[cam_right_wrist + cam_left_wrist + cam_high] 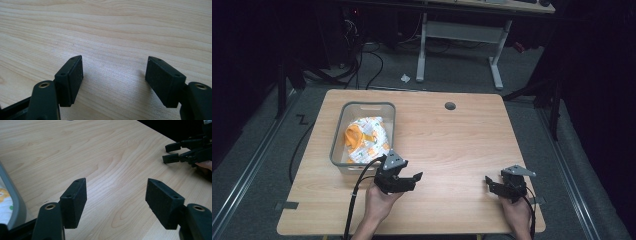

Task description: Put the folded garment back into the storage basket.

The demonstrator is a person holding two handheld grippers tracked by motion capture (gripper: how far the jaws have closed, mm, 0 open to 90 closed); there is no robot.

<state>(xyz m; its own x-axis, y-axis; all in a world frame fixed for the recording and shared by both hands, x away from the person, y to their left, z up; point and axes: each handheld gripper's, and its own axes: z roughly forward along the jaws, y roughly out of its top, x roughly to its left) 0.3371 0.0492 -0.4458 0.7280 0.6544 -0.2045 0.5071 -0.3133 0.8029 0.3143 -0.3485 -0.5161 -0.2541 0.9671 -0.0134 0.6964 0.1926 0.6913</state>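
The left hand-held gripper was held level just beside the grey basket, jaws spread and empty. The right hand-held gripper rested low over the counter, jaws likewise spread.

Bare table wide open between left gripper and right gripper; only grey basket with cloth blocking passage just left

The high view looks forward and down from above on the whole tabletop. Both gripper views sit low, close over its wood, sharing that surface.
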